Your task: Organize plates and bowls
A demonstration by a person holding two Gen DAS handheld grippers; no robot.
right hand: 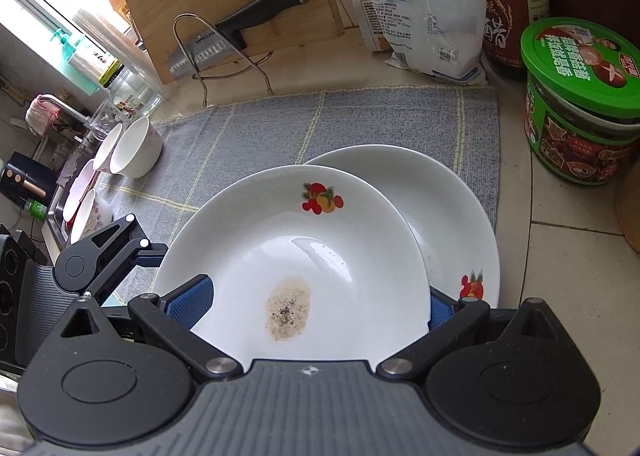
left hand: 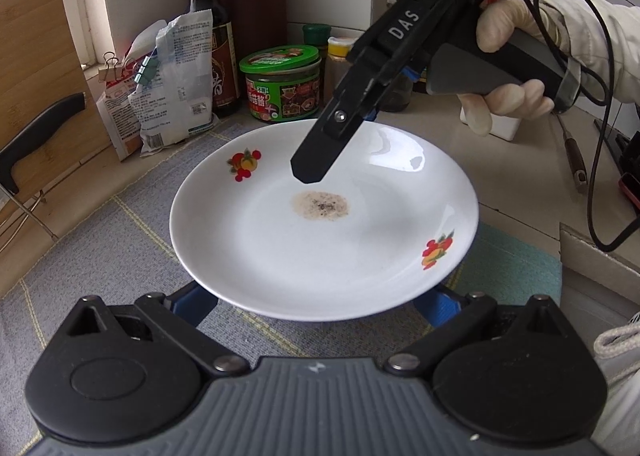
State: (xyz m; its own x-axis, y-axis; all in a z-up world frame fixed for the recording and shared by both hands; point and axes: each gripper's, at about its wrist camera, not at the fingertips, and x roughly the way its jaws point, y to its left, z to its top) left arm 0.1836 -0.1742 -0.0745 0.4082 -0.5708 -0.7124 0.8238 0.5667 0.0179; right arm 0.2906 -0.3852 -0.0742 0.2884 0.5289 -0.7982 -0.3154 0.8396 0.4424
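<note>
Your left gripper point(left hand: 316, 302) has its blue pads spread wide, one at each side of the near rim of the top plate point(left hand: 324, 215), which fills the middle of the left wrist frame. Whether the pads touch the rim or merely sit under it, you cannot tell from here.

Your right gripper point(right hand: 316, 302) is also spread, with its blue pads flanking the same plate's rim at the bottom of the right wrist frame. From the left view, its dark finger hangs over the plate's upper middle, close to the surface, but contact is unclear.

The top plate rests off-centre on a second plate point(right hand: 452, 207), which peeks out at centre right. Both sit on the grey mat point(right hand: 280, 123) on the counter point(right hand: 580, 256).

Watch these risks:

- The stack is misaligned, so a push from either side could make the top plate slide or tip off the lower one.
- The glazed rim looks slick. A shallow pinch may let it slip out.
- The brown speckled residue point(right hand: 289, 308) in the plate's centre could smear onto your pads or onto whatever goes on top.
- The green-lidded jar point(right hand: 580, 103) at right stands close by, and a wide swing could knock it.
- The white bowls point(right hand: 128, 147) at left edge still wait near the sink.
</note>
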